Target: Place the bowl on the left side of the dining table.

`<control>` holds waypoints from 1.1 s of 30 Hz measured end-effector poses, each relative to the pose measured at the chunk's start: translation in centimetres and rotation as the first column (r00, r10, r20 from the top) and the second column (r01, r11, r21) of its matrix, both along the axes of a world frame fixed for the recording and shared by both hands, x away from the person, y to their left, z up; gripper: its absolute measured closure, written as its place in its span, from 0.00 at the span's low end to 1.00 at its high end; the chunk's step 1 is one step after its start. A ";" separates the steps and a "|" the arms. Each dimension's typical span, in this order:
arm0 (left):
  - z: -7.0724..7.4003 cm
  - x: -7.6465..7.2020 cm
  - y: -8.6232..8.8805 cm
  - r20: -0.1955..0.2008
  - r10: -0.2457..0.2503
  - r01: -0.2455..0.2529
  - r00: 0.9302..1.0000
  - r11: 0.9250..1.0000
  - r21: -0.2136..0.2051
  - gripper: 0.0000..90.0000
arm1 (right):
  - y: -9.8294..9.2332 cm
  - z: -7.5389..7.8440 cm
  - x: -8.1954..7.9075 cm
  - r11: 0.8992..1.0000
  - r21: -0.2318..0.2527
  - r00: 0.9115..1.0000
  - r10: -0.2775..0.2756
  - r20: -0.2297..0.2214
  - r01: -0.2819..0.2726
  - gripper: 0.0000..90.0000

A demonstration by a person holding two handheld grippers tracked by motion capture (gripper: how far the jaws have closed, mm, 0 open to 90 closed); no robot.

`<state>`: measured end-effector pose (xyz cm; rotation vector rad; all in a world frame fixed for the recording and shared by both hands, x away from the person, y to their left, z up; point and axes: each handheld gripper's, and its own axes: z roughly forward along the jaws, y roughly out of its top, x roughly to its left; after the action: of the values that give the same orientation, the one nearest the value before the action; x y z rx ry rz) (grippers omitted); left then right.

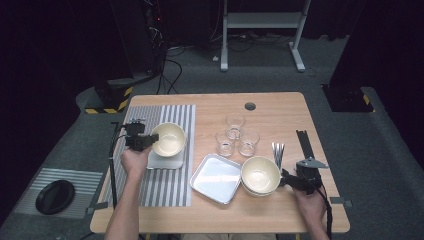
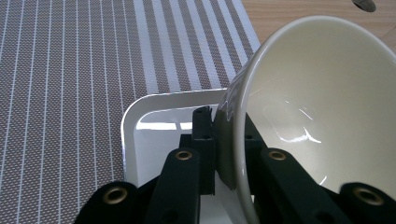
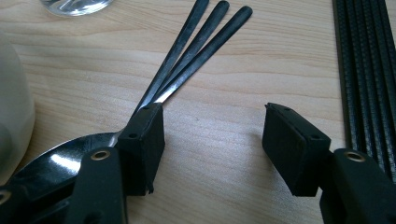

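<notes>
My left gripper (image 1: 151, 140) is shut on the rim of a cream bowl (image 1: 170, 138), which hangs tilted just above a white square plate (image 1: 167, 161). In the left gripper view the pads (image 2: 204, 140) pinch the wall of the cream bowl (image 2: 322, 102) from both sides, over the white plate (image 2: 140, 140). My right gripper (image 1: 284, 179) stands open at the right side of stacked cream bowls (image 1: 260, 175). In the right gripper view the right gripper (image 3: 217, 140) has bare wood between its jaws, and its left jaw sits over the spoons (image 3: 187, 56).
The plate lies on a striped placemat (image 1: 165, 190). A metal tray (image 1: 216, 177) sits centre front, with three glasses (image 1: 234, 135) behind it. A black strip (image 1: 305, 142) lies near the right edge, beyond the spoons (image 1: 277, 149). A black disc (image 1: 55, 196) rests on the floor.
</notes>
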<state>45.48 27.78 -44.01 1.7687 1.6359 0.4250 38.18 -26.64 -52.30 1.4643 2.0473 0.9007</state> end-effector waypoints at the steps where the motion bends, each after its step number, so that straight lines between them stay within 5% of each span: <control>1: 0.0 0.0 0.0 0.000 0.000 0.000 1.000 1.000 0.000 0.92 | 0.0 0.0 0.0 1.000 0.000 1.000 0.000 0.000 0.000 0.43; 33: -2.7 1.6 1.0 -0.046 0.055 -0.056 0.997 0.998 -0.038 0.92 | 0.0 0.0 0.0 1.000 -0.006 1.000 -0.002 0.004 0.002 0.42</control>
<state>47.04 28.79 -46.67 1.7187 1.7167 0.3783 38.20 -26.64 -52.31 1.4594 2.0437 0.8954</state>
